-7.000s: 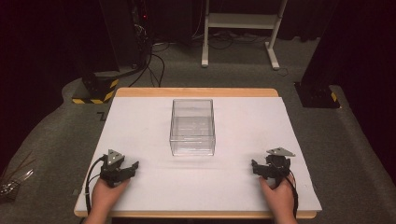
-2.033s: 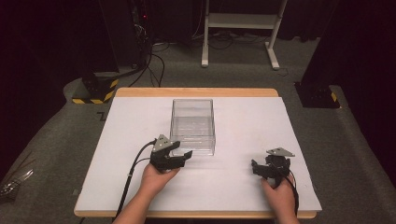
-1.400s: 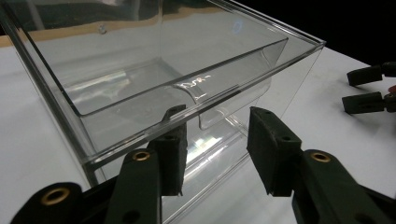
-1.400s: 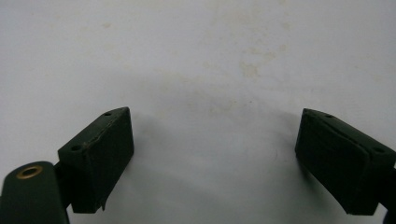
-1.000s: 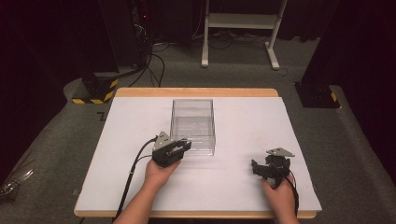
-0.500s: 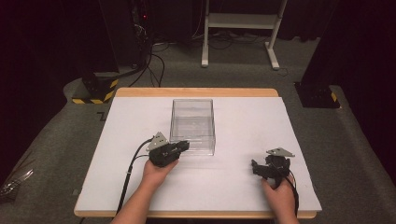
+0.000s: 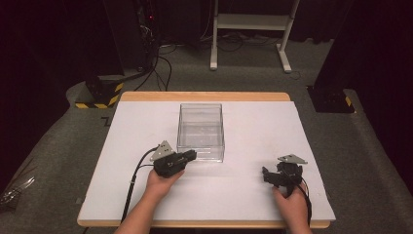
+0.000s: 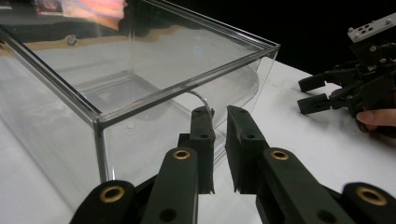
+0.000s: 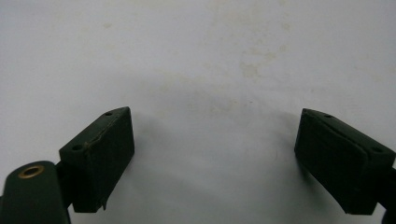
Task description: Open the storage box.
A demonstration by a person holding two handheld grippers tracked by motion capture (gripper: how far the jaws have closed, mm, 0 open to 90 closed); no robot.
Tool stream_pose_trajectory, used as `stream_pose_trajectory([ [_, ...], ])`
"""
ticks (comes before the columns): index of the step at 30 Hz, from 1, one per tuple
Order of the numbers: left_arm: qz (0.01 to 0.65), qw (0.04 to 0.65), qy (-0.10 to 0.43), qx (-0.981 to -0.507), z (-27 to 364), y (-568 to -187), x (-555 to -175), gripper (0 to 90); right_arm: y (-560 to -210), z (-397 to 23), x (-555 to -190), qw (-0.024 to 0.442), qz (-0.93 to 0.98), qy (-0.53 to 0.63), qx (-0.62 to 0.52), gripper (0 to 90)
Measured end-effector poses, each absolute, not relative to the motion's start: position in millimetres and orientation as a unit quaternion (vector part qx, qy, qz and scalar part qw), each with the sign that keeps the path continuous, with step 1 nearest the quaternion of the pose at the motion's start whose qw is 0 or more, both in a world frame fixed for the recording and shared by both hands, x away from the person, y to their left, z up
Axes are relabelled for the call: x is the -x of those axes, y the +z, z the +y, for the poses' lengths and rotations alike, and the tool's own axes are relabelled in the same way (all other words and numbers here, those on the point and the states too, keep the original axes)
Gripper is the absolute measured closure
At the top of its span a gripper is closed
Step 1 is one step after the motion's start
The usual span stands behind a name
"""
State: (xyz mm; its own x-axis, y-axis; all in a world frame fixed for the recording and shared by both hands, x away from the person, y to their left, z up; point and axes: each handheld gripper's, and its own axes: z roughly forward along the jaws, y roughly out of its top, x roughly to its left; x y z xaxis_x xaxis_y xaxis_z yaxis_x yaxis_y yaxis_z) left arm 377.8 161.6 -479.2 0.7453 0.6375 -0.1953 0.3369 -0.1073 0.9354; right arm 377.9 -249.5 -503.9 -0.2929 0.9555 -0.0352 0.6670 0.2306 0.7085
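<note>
A clear, empty open-topped plastic box (image 7: 200,126) stands mid-table. My left gripper (image 7: 194,155) lies against its near wall, at the left corner. In the left gripper view the jaws (image 8: 219,116) have just been closing and stand almost together, with a thin slit left. A curved clear edge on the box wall (image 8: 140,93) runs beside one pad; I cannot tell if it is pinched. My right gripper (image 7: 265,173) rests on the white table top at the right, open, with bare table between its pads (image 9: 212,140). It also appears farther off (image 8: 306,94).
The white table top (image 7: 268,126) has a wooden rim. Beyond the far edge are a white stand's legs (image 7: 248,29), cables on grey carpet and a yellow-black striped base (image 7: 100,95). The left gripper's cable (image 7: 134,180) trails to the near edge.
The left hand came from the near left of the table to the box's near wall. Over the last second it shifted slightly and its jaws narrowed. The right hand stayed put.
</note>
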Motion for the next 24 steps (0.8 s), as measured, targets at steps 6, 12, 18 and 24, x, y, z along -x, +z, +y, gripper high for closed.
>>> stream_pose_trajectory([
  [6,0.33,0.582,0.129,-0.732,162.4,-480.0,-372.1,81.9,-503.9,-249.5,-377.9,0.242,0.746,0.299,-0.543,12.0],
  [12,0.328,0.585,0.126,-0.731,163.1,-480.8,-367.4,82.2,-503.9,-249.4,-377.8,0.242,0.746,0.299,-0.543,12.1],
  [18,0.324,0.591,0.122,-0.729,164.4,-482.4,-363.9,82.7,-503.9,-249.4,-377.8,0.242,0.746,0.299,-0.543,12.2],
  [24,0.322,0.594,0.118,-0.728,165.0,-483.0,-360.4,83.0,-503.9,-249.5,-377.8,0.242,0.746,0.299,-0.543,12.2],
])
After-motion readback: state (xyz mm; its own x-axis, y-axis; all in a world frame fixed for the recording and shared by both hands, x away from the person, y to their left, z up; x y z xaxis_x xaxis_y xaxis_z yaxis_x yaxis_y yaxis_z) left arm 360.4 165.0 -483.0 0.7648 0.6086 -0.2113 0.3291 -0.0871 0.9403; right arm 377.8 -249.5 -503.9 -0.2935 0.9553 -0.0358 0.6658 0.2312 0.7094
